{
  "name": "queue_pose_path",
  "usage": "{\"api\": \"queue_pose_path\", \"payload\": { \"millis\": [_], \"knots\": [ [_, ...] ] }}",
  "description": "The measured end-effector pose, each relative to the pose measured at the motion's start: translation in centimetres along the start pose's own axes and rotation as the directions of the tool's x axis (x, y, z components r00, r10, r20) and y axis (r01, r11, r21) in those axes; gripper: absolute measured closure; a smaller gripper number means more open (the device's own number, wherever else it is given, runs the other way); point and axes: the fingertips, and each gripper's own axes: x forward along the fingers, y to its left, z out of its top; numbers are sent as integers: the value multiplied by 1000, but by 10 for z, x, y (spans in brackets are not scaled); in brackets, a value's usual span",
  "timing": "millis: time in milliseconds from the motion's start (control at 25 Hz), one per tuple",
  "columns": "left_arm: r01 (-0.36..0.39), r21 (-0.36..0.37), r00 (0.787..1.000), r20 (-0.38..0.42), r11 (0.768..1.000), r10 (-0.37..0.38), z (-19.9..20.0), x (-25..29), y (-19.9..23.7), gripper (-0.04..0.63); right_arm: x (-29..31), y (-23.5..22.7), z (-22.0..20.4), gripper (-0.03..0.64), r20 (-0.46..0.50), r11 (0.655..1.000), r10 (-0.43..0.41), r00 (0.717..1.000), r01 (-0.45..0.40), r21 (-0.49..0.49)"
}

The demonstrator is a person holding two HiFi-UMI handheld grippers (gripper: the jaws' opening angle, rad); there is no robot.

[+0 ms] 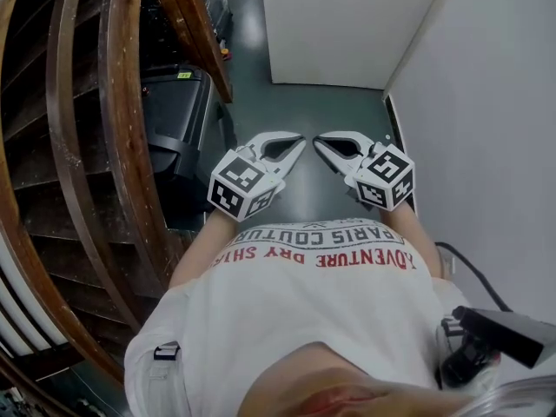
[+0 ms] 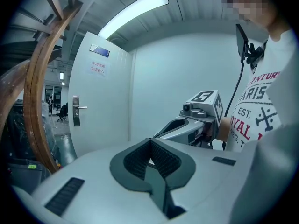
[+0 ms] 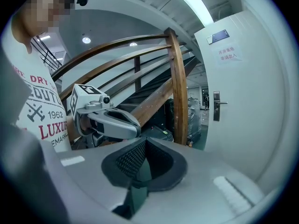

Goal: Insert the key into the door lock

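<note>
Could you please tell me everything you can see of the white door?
The door is plain, white and smooth, and stands upright; nothing touches it. A metal lever handle on a tall plate sits near its left edge. Up high are a small dark plaque and a notice in red print, too small to read.

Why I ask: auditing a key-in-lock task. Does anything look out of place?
One oddity: no key is in view. The left gripper and right gripper both have jaws together on nothing, well short of the white door and its lock plate.
</note>
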Motion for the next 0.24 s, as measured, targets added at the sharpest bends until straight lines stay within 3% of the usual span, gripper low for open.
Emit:
{"api": "queue_pose_path", "payload": {
  "millis": [240],
  "knots": [
    [6,-1,1000,6,1000,-6,2,0,-6,594,-6,-3,-1,615,0,1000,-10,1000,10,8]
  ]
}}
